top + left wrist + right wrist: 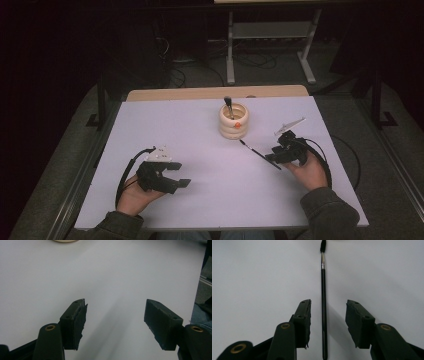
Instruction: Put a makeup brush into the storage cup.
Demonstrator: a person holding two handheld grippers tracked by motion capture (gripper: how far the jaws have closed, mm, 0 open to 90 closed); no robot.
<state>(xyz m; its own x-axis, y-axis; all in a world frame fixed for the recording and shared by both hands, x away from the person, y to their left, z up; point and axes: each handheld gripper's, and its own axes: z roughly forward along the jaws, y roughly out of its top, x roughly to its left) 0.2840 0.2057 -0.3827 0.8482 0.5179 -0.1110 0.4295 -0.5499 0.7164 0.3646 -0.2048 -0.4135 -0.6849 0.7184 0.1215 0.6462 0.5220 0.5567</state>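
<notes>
A thin black brush (259,154) lies on the white table (200,150), right of centre, its tip toward a cream ringed holder (233,121). That holder has an orange spot and another brush (228,106) standing in it. My right gripper (276,154) is open and straddles the lying brush. In the right gripper view the brush (323,305) runs between the two jaws without touching either, and the gripper (328,315) holds nothing. My left gripper (177,175) rests open at the front left, empty over bare table, as the left gripper view (115,317) also shows.
The holder's base (65,241) peeks in at the top of the left gripper view. Cables trail from both grippers toward the table's sides. Beyond the far edge stand a metal frame (270,45) and dark floor. A person's knee (202,315) shows past the table's near edge.
</notes>
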